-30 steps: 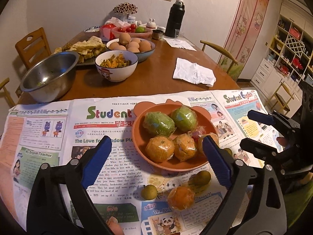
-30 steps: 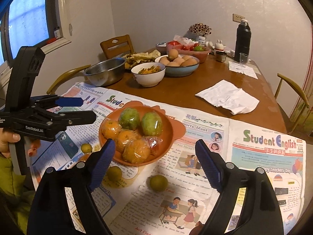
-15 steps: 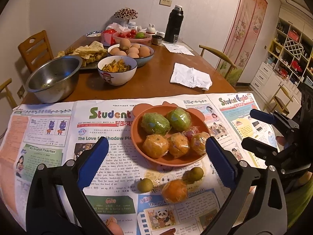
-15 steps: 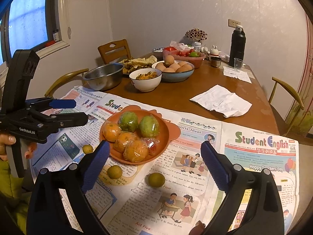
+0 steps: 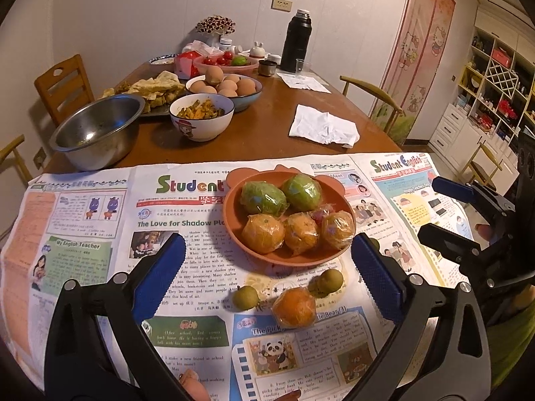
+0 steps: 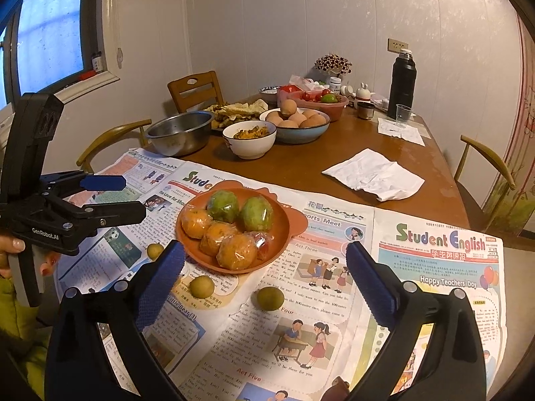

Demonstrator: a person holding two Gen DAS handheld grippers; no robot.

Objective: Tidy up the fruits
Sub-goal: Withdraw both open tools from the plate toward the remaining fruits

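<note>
An orange plate on the newspaper holds two green wrapped fruits, three wrapped oranges and a small red wrapped piece. In front of it lie a loose wrapped orange and two small green fruits. My left gripper hovers open just short of the plate, holding nothing. My right gripper faces the plate from the other side; its jaws are opening with nothing between them. Small green fruits lie ahead of it. Each gripper shows in the other's view, the left gripper and the right gripper.
Beyond the newspaper stand a steel bowl, a white bowl of food, a bowl of eggs, a crumpled white napkin and a black flask. Wooden chairs ring the table.
The right gripper's jaws have spread wider. The left gripper has drawn back a little, so the loose orange and small fruits show more fully in front of it.
</note>
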